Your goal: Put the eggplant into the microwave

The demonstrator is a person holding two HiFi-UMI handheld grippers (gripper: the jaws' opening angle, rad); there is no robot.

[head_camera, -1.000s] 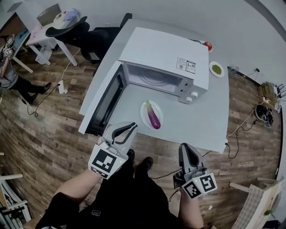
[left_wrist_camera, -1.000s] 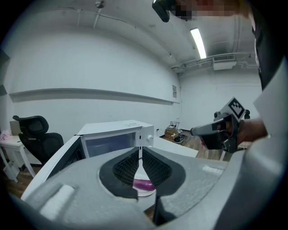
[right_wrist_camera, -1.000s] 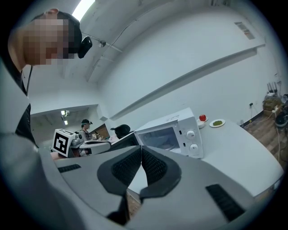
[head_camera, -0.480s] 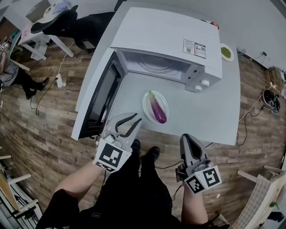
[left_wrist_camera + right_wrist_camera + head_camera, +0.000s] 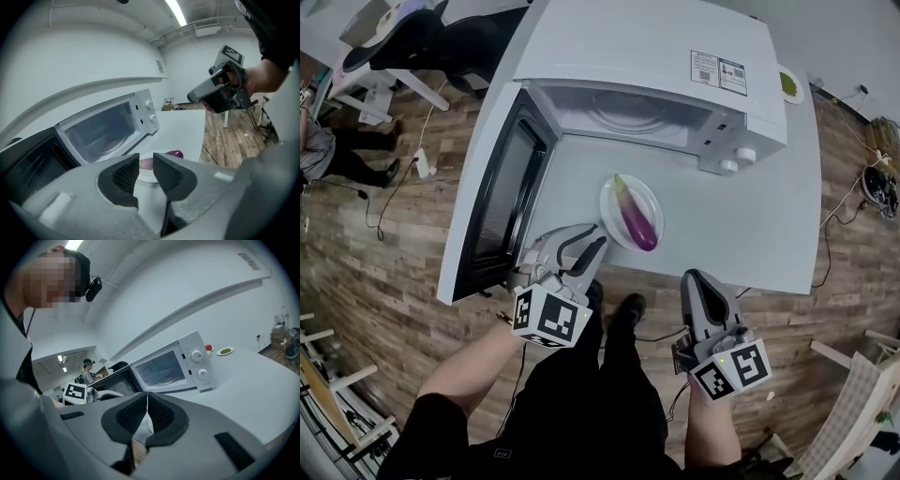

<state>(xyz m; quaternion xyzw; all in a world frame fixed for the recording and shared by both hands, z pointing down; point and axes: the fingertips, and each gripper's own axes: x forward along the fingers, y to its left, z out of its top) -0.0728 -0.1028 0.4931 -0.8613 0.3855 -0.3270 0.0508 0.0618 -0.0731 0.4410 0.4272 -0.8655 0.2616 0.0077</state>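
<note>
A purple eggplant (image 5: 636, 217) lies on a white plate (image 5: 609, 208) on the grey table, in front of the white microwave (image 5: 656, 56). Its door (image 5: 492, 202) stands wide open to the left and the cavity (image 5: 628, 112) is bare. My left gripper (image 5: 592, 240) hovers at the table's front edge, just left of the plate. Its jaws have just been opening and nothing is between them. In the left gripper view the eggplant (image 5: 174, 154) shows beyond the left gripper (image 5: 146, 171). My right gripper (image 5: 698, 281) is shut and empty, off the front edge to the right.
A small plate with something green (image 5: 787, 84) sits at the table's back right corner. The open door juts out past the table's left side. Wooden floor with cables surrounds the table. A desk and dark chairs stand at the far left, with a person (image 5: 314, 150) nearby.
The left gripper's jaws have parted from shut to open. Both grippers have sunk and now sit closer to the table's front edge. The eggplant has not moved.
</note>
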